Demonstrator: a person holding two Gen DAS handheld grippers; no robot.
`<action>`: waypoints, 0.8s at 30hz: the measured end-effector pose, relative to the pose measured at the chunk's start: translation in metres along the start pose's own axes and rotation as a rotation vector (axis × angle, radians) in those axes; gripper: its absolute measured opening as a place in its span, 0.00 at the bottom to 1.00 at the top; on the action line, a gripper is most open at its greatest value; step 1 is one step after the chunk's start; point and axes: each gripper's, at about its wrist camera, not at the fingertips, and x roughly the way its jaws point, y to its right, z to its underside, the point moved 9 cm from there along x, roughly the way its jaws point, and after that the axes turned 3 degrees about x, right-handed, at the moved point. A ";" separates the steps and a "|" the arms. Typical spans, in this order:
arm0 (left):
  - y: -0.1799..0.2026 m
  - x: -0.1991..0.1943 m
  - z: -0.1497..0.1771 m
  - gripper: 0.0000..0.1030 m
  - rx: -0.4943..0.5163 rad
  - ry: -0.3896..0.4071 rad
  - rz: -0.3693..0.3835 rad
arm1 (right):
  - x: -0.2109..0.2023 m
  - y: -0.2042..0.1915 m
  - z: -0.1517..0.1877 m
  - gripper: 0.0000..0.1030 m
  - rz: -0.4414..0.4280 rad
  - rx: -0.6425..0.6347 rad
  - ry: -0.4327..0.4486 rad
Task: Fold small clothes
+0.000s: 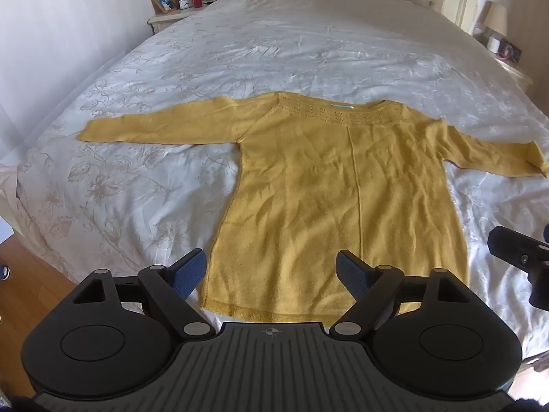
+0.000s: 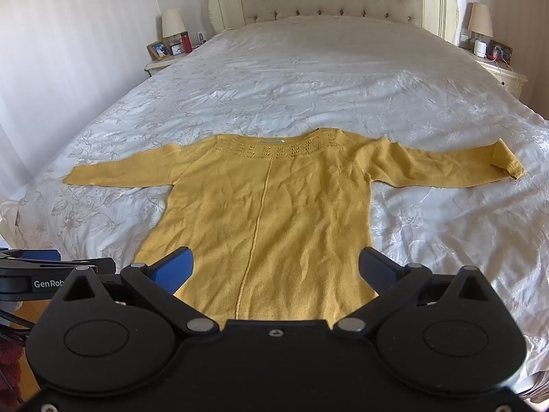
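Pre-fold: mustard knit sweater [image 1: 329, 185] flat on bed [image 1: 274, 44], left gripper [image 1: 271, 274] and right gripper [image 2: 274, 267] both wide, empty; next, pinch a sleeve.

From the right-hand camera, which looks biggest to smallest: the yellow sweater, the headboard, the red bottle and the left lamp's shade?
1. Yellow sweater, though nearness to the camera inflates it.
2. Headboard, far back yet broad.
3. Left lamp's shade.
4. Red bottle, slightly smaller than the shade beside it.
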 end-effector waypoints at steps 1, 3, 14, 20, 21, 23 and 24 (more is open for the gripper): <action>0.000 0.000 0.000 0.80 0.000 0.003 0.000 | 0.000 0.000 0.000 0.99 0.000 0.000 -0.001; 0.000 0.000 0.000 0.80 -0.001 0.004 -0.002 | 0.000 -0.001 0.000 0.99 0.003 0.000 -0.006; -0.009 0.003 0.006 0.80 -0.011 -0.017 -0.013 | 0.001 0.001 0.004 0.99 0.037 -0.013 -0.023; -0.014 0.003 0.007 0.80 -0.010 -0.022 -0.024 | 0.006 0.001 0.005 0.99 0.083 -0.022 -0.030; -0.014 0.004 0.007 0.80 -0.009 -0.023 -0.026 | 0.006 0.001 0.005 0.99 0.089 -0.023 -0.030; -0.015 0.004 0.007 0.80 -0.008 -0.024 -0.028 | 0.006 0.001 0.004 0.99 0.095 -0.020 -0.026; -0.015 0.004 0.008 0.80 -0.008 -0.025 -0.028 | 0.006 0.001 0.004 0.99 0.095 -0.018 -0.025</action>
